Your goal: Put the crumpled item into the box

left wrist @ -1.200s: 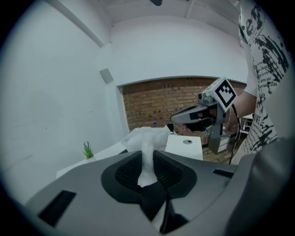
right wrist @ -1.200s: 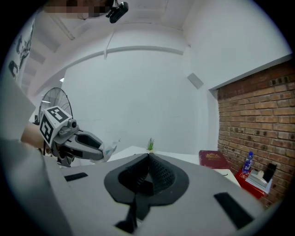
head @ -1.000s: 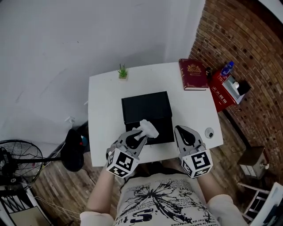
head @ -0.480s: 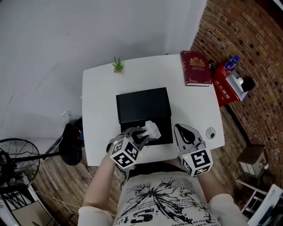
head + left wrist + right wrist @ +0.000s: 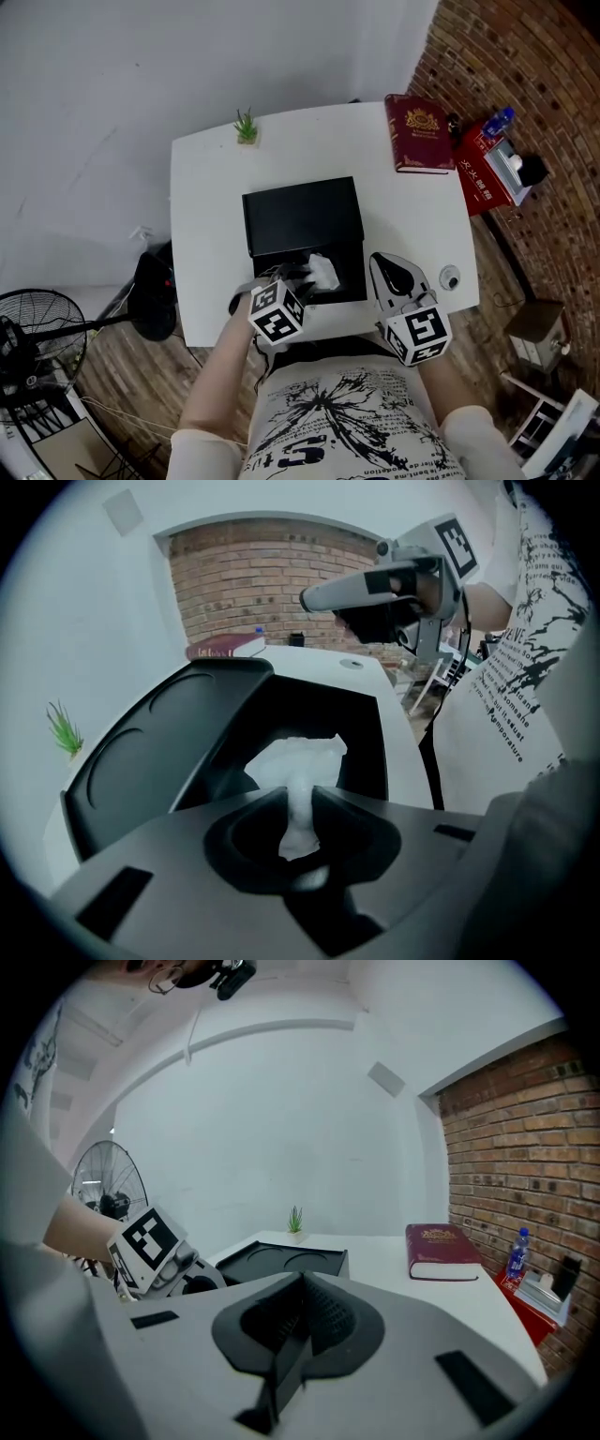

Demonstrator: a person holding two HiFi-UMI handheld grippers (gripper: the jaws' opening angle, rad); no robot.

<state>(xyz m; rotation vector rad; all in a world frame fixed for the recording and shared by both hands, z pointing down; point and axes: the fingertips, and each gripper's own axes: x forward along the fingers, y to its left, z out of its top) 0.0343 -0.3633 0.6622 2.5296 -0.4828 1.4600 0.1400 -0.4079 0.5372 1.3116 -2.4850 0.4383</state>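
The crumpled item [image 5: 322, 271], a puffy white wad with a twisted tail, is hanging over the cavity of the open black box [image 5: 349, 281]. It is sitting lower and further in than a second ago, so release is looking close. The left hand-held gripper [image 5: 302, 279] is pinching that tail. The right hand-held gripper [image 5: 379, 262] is idling closed and empty beside the box, above the white bench [image 5: 206, 187].

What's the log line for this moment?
left gripper: shut on paper | paper: over open box, not yet released | right gripper: shut, empty
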